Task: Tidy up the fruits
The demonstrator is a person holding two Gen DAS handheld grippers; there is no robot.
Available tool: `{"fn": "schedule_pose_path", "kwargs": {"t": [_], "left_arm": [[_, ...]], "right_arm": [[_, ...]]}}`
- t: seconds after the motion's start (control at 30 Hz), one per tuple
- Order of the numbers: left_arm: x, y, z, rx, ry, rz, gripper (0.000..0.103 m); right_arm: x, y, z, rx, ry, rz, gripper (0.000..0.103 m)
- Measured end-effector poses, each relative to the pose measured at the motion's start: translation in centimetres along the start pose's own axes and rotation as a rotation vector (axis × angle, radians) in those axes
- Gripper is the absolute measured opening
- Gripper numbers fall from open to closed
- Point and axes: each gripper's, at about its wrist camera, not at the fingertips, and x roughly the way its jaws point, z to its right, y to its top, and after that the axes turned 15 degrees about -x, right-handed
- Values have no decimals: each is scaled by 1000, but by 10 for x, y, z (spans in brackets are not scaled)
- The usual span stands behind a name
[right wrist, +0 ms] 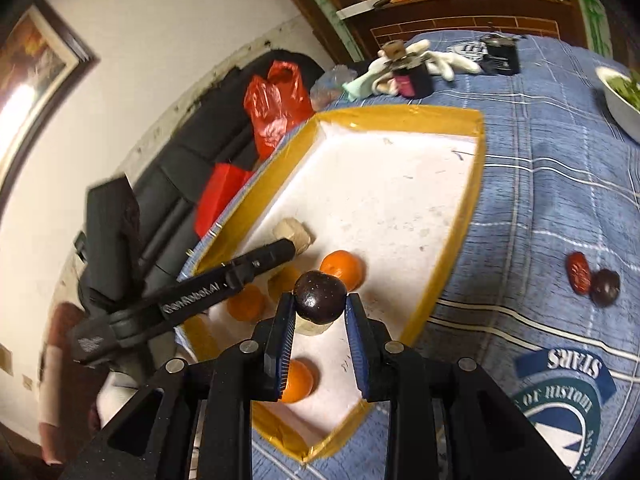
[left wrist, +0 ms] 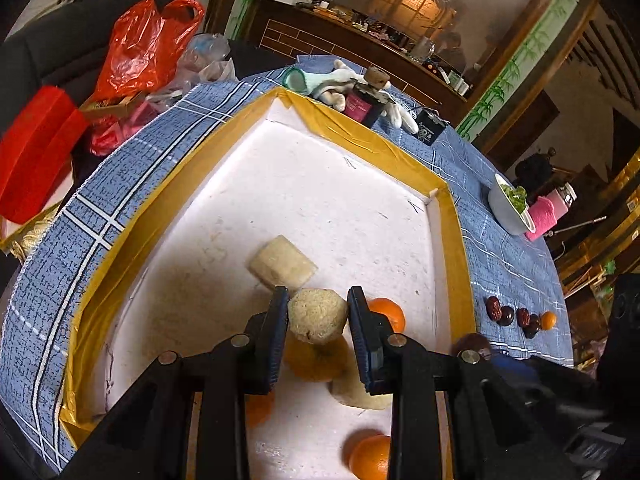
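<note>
My left gripper is shut on a pale peeled fruit chunk and holds it above the white foam tray with yellow-taped rim. A second pale chunk and several oranges lie in the tray. My right gripper is shut on a dark round fruit over the tray's near end. Oranges lie below it. The left gripper's arm reaches in from the left.
On the blue checked cloth right of the tray lie red dates, dark fruits and a small orange, seen also in the right wrist view. A bowl of greens, a glove and dark jar, and red bags stand around.
</note>
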Motion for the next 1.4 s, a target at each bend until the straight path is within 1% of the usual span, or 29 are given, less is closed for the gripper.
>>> {"fn": "schedule_pose_path", "kwargs": {"t": [0.03, 0.07, 0.13, 0.17, 0.2, 0.23, 0.27, 0.3, 0.4, 0.47, 0.5, 0.53, 0.57, 0.6, 0.67, 0.73, 0.77, 0.9, 0.93, 1.03, 1.17, 1.3, 1.4], "left_arm": [[-1, 1, -2, -6, -5, 1, 34], [-3, 1, -4, -16, -11, 6, 42], [-6, 3, -6, -28, -16, 13, 51], [-9, 3, -7, -33, -23, 19, 52], [-11, 3, -7, -34, -26, 21, 52], [-13, 3, -7, -36, -29, 23, 56], [-16, 3, -7, -41, -30, 25, 62], [-18, 2, -6, -45, -30, 30, 64], [-26, 0, -4, -51, -21, 44, 71], [-31, -4, 0, -58, -20, 45, 79], [-34, -6, 1, -56, -28, 48, 80], [-39, -10, 4, -56, -46, 57, 82], [-44, -13, 6, -58, -71, 68, 84], [-47, -17, 8, -58, -102, 78, 84], [-50, -24, 15, -48, -148, 74, 84], [-49, -34, 26, -36, -177, 48, 84], [-46, -42, 35, -21, -184, 22, 84], [-37, -70, 67, 65, -168, -55, 84], [-35, -81, 78, 98, -169, -75, 84], [-30, -101, 97, 149, -172, -122, 84], [-24, -120, 115, 176, -186, -180, 84], [-17, -139, 132, 204, -199, -241, 84], [-11, -152, 143, 236, -181, -271, 84]], "right_arm": [[4, 0, -2, -10, -11, -5, 31], [8, 0, -4, -18, -20, -11, 31], [12, -2, -6, -30, -34, -19, 31], [12, -2, -7, -32, -38, -20, 32], [12, -2, -8, -36, -41, -21, 35], [12, -3, -8, -39, -45, -17, 42], [11, -2, -10, -40, -50, -12, 46], [8, -3, -10, -39, -53, -6, 51], [0, -5, -11, -35, -57, 14, 52], [-8, -9, -11, -37, -68, 30, 53], [-12, -12, -12, -37, -75, 38, 56], [-17, -15, -12, -35, -85, 49, 60], [-23, -19, -11, -29, -99, 62, 62], [-31, -24, -9, -20, -113, 78, 64], [-47, -35, -5, 5, -143, 111, 65], [-63, -47, 1, 43, -165, 145, 66], [-73, -54, 7, 75, -173, 168, 67], [-102, -76, 29, 170, -200, 236, 68], [-111, -83, 35, 196, -208, 252, 68], [-132, -97, 47, 244, -233, 294, 69], [-159, -117, 62, 303, -257, 350, 74], [-175, -135, 77, 365, -276, 387, 75], [-185, -147, 86, 397, -280, 405, 75]]}}
